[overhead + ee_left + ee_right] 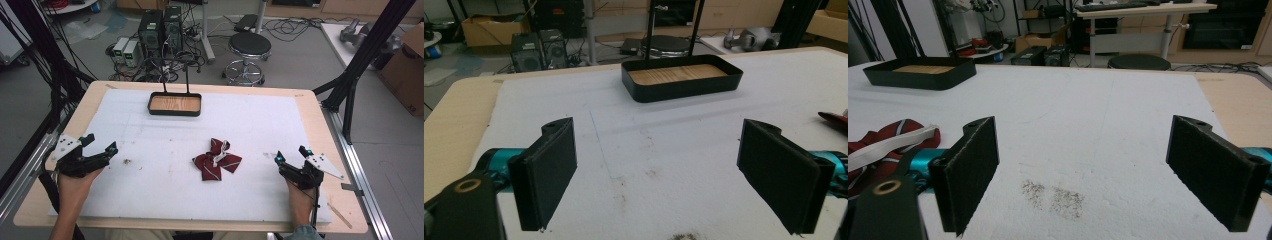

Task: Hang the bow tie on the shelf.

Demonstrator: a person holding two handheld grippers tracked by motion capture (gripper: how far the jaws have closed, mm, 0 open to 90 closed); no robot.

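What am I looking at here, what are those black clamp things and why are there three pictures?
A person sits at a table, holding a hand-held two-jaw gripper in each hand: the left gripper and the right gripper. Both are open and hold nothing. The high view looks down from above. The other two come from cameras riding on each gripper, looking out between its black pads. On the white mat lie a dark red striped bow tie in the middle and a black tray with a wooden floor at the far side.

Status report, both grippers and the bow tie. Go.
Left gripper open, holding nothing. Right gripper open, holding nothing. Bow tie flat on the mat between them, untouched. Black tray at far edge, nothing in the way.
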